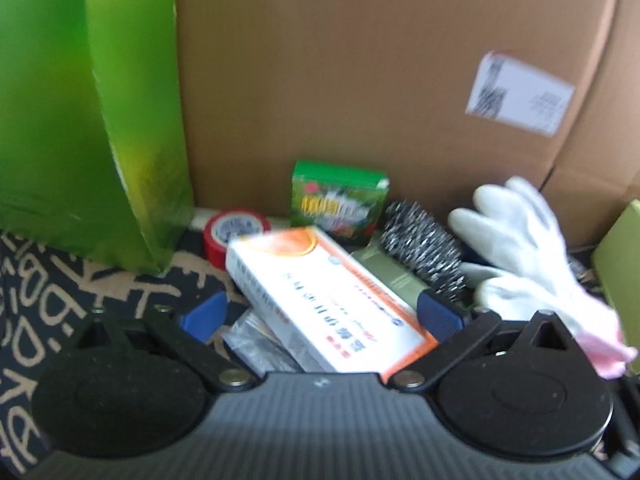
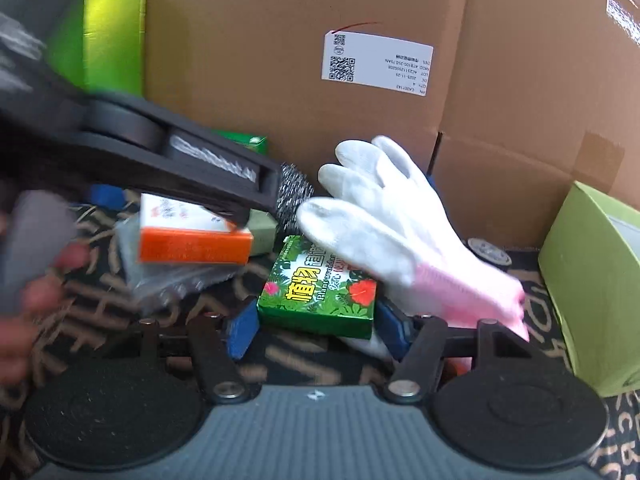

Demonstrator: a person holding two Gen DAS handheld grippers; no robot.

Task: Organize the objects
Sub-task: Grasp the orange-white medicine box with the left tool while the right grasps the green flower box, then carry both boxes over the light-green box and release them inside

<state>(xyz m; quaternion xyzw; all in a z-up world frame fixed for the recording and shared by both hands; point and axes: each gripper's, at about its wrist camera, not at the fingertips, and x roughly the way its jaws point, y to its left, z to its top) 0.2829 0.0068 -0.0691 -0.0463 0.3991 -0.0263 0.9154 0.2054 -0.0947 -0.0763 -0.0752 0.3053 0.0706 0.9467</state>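
My left gripper [image 1: 322,312] is open around a white and orange box [image 1: 320,300], which lies tilted between its blue pads; no pad clearly presses it. The same box [image 2: 192,240] shows in the right wrist view under the left gripper's black arm [image 2: 168,160]. My right gripper [image 2: 316,326] has its blue pads on both sides of a green plant-print box [image 2: 320,292]. A white glove with a pink cuff [image 2: 400,224] lies over that box's far corner. A steel scourer [image 1: 424,244] sits behind the orange box.
A second green box [image 1: 340,200] and a red tape roll [image 1: 230,236] stand by the big cardboard box wall [image 1: 360,60]. A tall green carton [image 1: 132,120] is at left, a light green box [image 2: 592,288] at right. A clear plastic bag [image 2: 168,280] lies on the patterned cloth [image 2: 100,312].
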